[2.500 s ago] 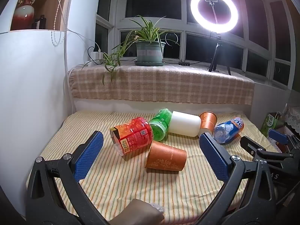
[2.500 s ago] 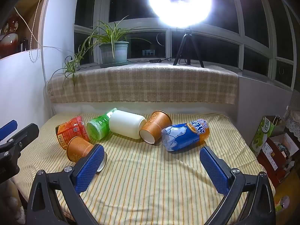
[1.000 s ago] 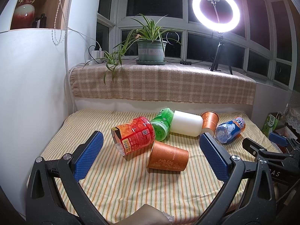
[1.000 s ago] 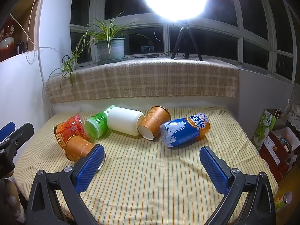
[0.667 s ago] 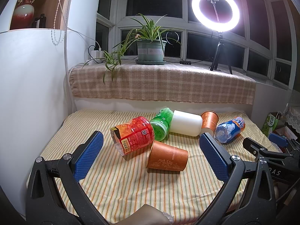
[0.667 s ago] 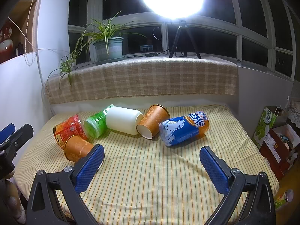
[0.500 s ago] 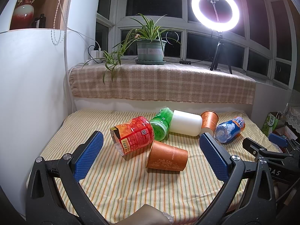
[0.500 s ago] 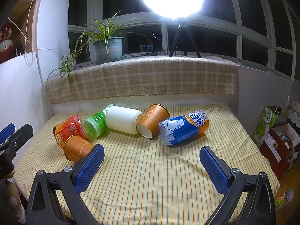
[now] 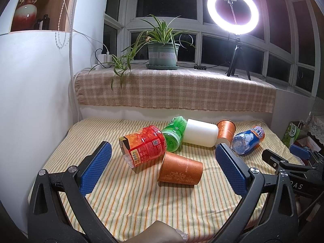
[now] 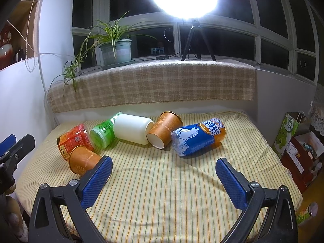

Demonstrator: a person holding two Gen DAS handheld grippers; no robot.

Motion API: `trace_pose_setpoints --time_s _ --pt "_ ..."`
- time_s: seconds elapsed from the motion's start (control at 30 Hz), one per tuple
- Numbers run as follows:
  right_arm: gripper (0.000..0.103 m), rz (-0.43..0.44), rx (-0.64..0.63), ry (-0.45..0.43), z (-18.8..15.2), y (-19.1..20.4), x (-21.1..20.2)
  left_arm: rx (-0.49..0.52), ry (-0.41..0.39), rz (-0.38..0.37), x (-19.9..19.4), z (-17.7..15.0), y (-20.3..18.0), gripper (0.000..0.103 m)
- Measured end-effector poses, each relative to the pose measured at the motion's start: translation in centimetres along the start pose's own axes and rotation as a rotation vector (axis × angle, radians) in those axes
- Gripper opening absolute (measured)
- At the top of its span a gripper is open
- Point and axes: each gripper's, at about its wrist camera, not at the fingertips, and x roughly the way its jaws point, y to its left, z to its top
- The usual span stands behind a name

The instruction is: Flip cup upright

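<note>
Both grippers hang over the near edge of the striped bedspread with nothing in them. The left gripper has its blue pads spread wide, touching nothing; the near orange paper cup lies on its side between and beyond them, its mouth against the red bottle. The right gripper is just as wide apart and empty. Its left pad hides part of that same cup. A second orange paper cup lies tipped too, wedged between the white jar and the blue Arctic Ocean bottle, open mouth facing me. A green bottle lies between the red bottle and the jar.
</note>
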Motion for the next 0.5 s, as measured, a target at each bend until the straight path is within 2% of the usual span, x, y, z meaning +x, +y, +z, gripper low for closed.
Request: trace_pose_setpoints --time_s 0.5 --pt "0.103 0.001 0.009 0.007 -0.06 -0.17 0.10 0.000 0.000 0.000 0.02 0.00 0.00 0.103"
